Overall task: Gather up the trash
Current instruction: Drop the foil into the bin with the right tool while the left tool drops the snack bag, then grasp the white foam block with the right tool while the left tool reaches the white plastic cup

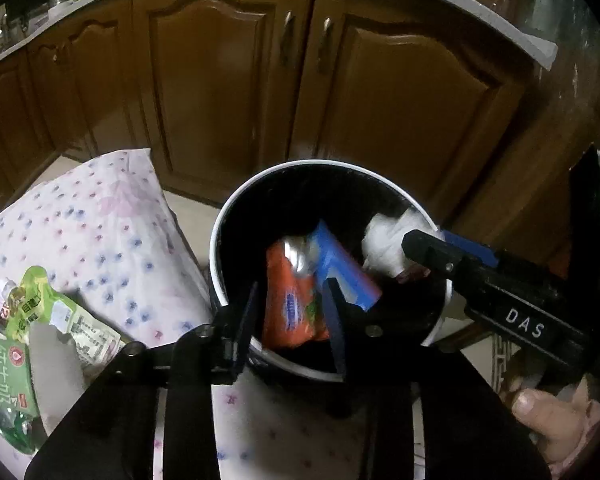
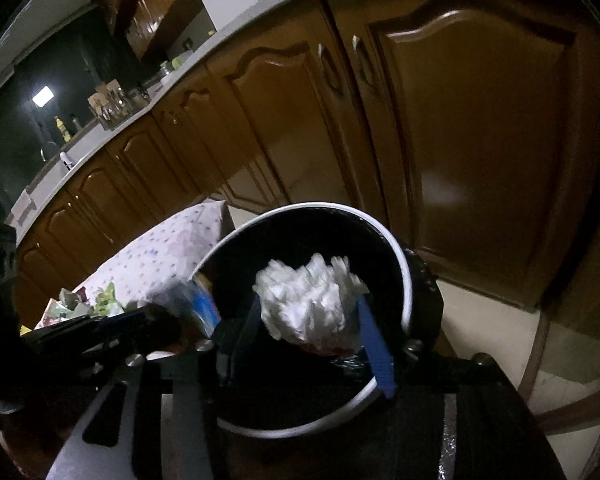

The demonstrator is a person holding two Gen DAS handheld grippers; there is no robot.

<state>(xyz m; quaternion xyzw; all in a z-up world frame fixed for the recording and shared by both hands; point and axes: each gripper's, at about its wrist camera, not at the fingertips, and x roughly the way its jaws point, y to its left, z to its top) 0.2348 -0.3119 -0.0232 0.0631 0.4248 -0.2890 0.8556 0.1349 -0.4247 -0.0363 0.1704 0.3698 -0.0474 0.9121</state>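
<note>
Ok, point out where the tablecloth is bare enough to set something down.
Bare: the floral tablecloth between the bin and the green cartons, running back to its far edge. Crowded: the near left corner, with cartons and wrappers. Both grippers, left and right, sit over the bin mouth.

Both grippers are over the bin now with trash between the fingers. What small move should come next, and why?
Probably open both grippers wider. The orange and blue wrappers at the left gripper and the white crumpled tissue at the right gripper are already above the black-lined bin, so they should drop in.
</note>
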